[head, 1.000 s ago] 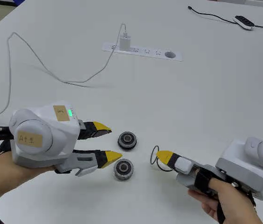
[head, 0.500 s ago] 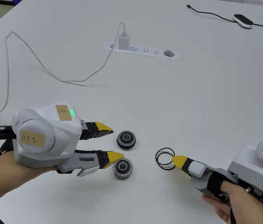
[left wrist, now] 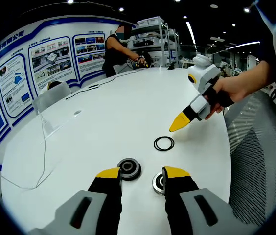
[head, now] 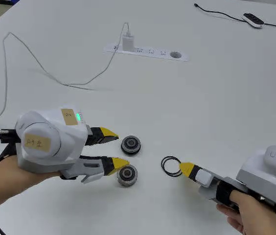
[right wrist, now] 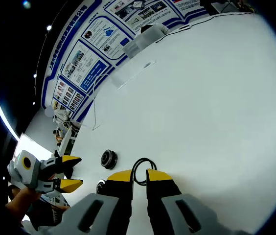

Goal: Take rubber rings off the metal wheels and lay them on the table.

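White tabletop [head: 216, 98]. Near left: left gripper [head: 116, 148], white w/ yellow tips, jaws apart. Two round metal wheels just right of its tips, far one [head: 130, 145] and near one [head: 127, 175]. Thin black rubber rings [head: 170, 165] lie flat, overlapping, next to yellow tip of right gripper [head: 186, 169]. White power strip [head: 145, 51] far centre.
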A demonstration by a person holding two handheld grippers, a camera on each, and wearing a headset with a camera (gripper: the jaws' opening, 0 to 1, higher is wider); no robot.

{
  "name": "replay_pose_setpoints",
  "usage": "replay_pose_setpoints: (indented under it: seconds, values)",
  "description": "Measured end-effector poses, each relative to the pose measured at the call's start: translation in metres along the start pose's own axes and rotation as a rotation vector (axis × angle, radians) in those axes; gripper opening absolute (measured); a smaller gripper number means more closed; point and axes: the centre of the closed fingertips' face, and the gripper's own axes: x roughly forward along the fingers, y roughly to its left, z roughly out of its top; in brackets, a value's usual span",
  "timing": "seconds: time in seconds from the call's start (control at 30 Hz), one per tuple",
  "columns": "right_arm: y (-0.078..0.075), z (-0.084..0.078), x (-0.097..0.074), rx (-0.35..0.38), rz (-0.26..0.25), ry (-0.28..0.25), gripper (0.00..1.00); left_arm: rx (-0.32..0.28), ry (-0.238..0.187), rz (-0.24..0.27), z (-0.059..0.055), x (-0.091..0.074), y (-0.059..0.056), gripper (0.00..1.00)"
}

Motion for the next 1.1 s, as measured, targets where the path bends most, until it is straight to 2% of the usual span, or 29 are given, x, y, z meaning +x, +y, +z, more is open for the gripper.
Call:
replay_pose_setpoints:
  seconds: [0.07,0.1,0.17,0.3,0.5,0.6,0.67,0.83,1.07,1.1]
  values:
    - [0.004,0.005,0.001,-0.027,0.022,-0.023,0.12,0.001,0.002,0.001,0.001,0.002,0.003,0.34]
    - [0.008,0.012,0.001,-0.051,0.044,-0.055,0.13,0.002,0.004,0.004,0.001,0.004,0.005,0.33]
    - [0.016,0.018,0.001,-0.071,0.079,-0.086,0.15,0.0,0.015,0.007,-0.001,0.009,0.01,0.32]
    - [0.026,0.022,0.004,-0.075,0.133,-0.096,0.19,-0.005,0.028,0.007,-0.001,0.017,0.015,0.31]
    - [0.037,0.019,0.006,-0.042,0.179,-0.085,0.19,-0.014,0.049,-0.013,-0.004,0.032,0.018,0.29]
    - [0.042,0.021,0.006,-0.048,0.194,-0.101,0.19,-0.026,0.048,-0.02,-0.006,0.037,0.021,0.26]
    - [0.048,0.019,0.005,-0.036,0.212,-0.098,0.19,-0.036,0.053,-0.023,-0.008,0.041,0.024,0.25]
    - [0.05,0.015,0.01,-0.036,0.219,-0.087,0.18,-0.04,0.066,-0.023,-0.013,0.047,0.03,0.22]
    - [0.051,0.012,0.014,-0.025,0.226,-0.076,0.17,-0.036,0.076,-0.045,-0.016,0.052,0.026,0.18]
    - [0.051,0.012,0.014,-0.022,0.227,-0.075,0.17,-0.004,0.094,-0.046,-0.019,0.053,0.024,0.18]
